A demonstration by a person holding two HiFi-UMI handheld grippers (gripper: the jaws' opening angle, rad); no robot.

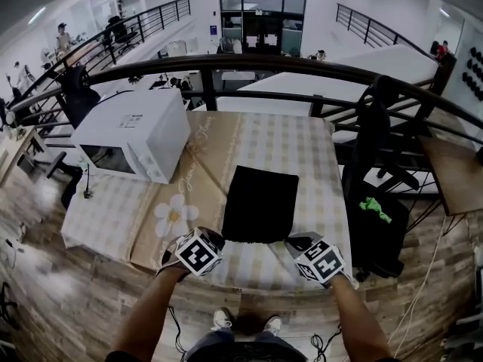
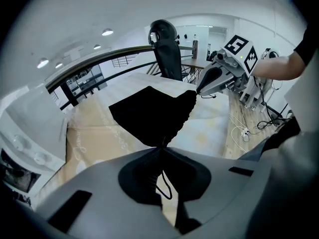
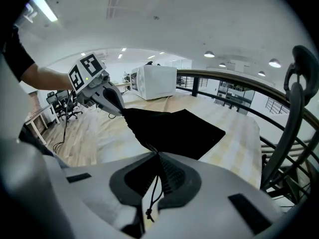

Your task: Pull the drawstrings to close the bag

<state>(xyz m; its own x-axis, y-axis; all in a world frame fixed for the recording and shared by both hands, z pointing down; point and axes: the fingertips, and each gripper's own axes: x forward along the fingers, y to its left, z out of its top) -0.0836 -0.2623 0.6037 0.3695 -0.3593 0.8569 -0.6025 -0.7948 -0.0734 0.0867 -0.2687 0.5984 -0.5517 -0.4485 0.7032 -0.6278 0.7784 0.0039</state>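
Fingers (image 2: 94, 193) on the left gripper (image 2: 160, 151) were squeezed together, with a black drawstring (image 2: 167, 185) pinched between them. Its loose loop was seen hanging just behind the pinch. Same story on the other side: the right gripper (image 3: 158, 153) was clamped tight on its drawstring (image 3: 149, 195), and a small knot was seen dangling low in the frame.

From the head view, the black bag (image 1: 260, 202) was found in the middle of the frame, laid out on the checked tablecloth (image 1: 302, 145). Its near edge was stretched between the left gripper (image 1: 220, 237) at lower left and the right gripper (image 1: 291, 241) at lower right. In the left gripper view the bag (image 2: 149, 113) was seen narrowing to a point right at the closed fingers, and its edge was bunched into little ruffles all the way up to the right gripper (image 2: 198, 92) at upper right. In the right gripper view the bag (image 3: 179, 128) was spread across the centre, with the left gripper (image 3: 122, 111) pinned to its corner at upper left. Whether the near edge was lifted clear of the cloth couldn't be told.

A white microwave (image 1: 132, 134) was parked at the upper left of the table, and a dark curved railing (image 1: 302, 65) was seen running behind it.
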